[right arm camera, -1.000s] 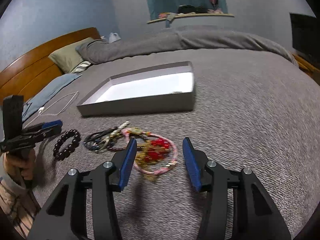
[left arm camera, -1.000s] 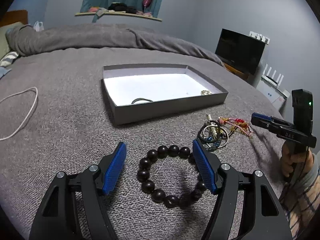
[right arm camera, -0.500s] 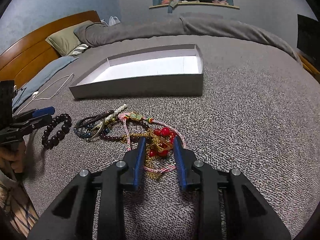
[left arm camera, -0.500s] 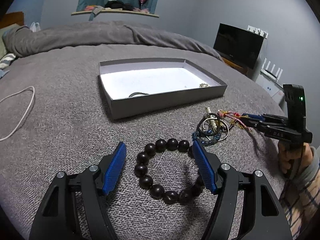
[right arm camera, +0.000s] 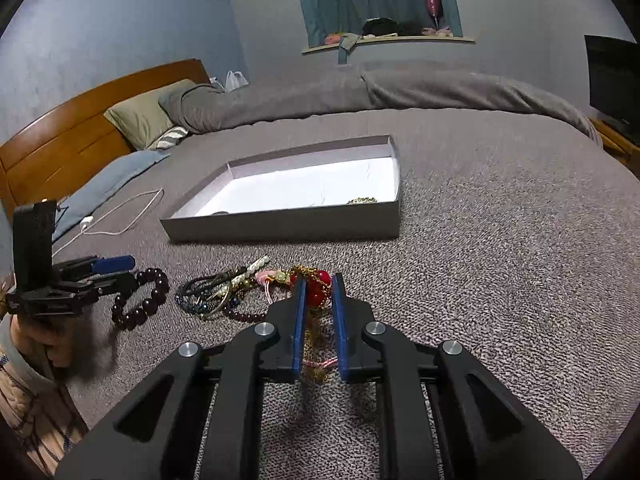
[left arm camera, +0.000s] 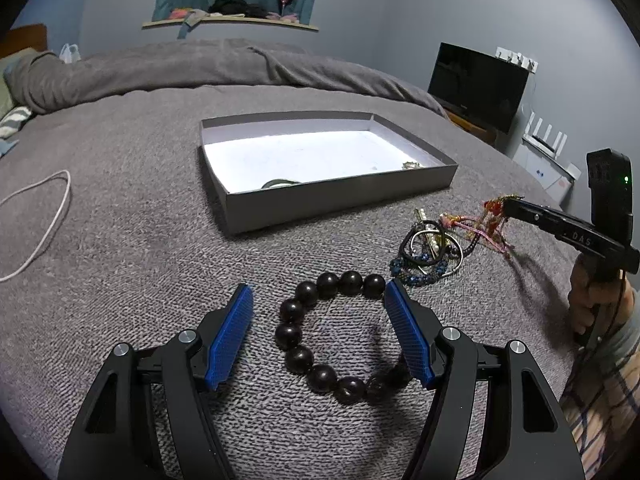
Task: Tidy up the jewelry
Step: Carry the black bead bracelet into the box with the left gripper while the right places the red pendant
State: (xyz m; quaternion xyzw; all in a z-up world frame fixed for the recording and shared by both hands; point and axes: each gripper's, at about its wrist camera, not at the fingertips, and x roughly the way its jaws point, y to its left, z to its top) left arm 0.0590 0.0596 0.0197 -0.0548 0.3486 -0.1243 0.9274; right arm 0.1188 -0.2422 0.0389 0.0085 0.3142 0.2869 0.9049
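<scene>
My left gripper (left arm camera: 318, 300) is open, its fingers on either side of a dark round-bead bracelet (left arm camera: 320, 334) lying on the grey bed cover. My right gripper (right arm camera: 319, 292) is shut on a red-bead and gold-chain piece (right arm camera: 318, 286) with pink cord, lifted slightly; it also shows in the left wrist view (left arm camera: 494, 210). A tangled pile of bracelets and hair ties (left arm camera: 426, 250) lies beside it, also seen in the right wrist view (right arm camera: 216, 294). A shallow grey box (left arm camera: 340, 196) with a white floor holds a dark ring (left arm camera: 280, 183) and a small gold item (left arm camera: 411, 165).
A white cable (left arm camera: 44, 224) lies on the cover to the left. Pillows and a wooden headboard (right arm camera: 60, 148) stand at the far left. A TV (left arm camera: 478, 88) and white routers (left arm camera: 544, 142) stand past the bed's right edge.
My right gripper closed on the red-bead and gold-chain piece and raised it off the cover. My left gripper stayed open around the dark bead bracelet.
</scene>
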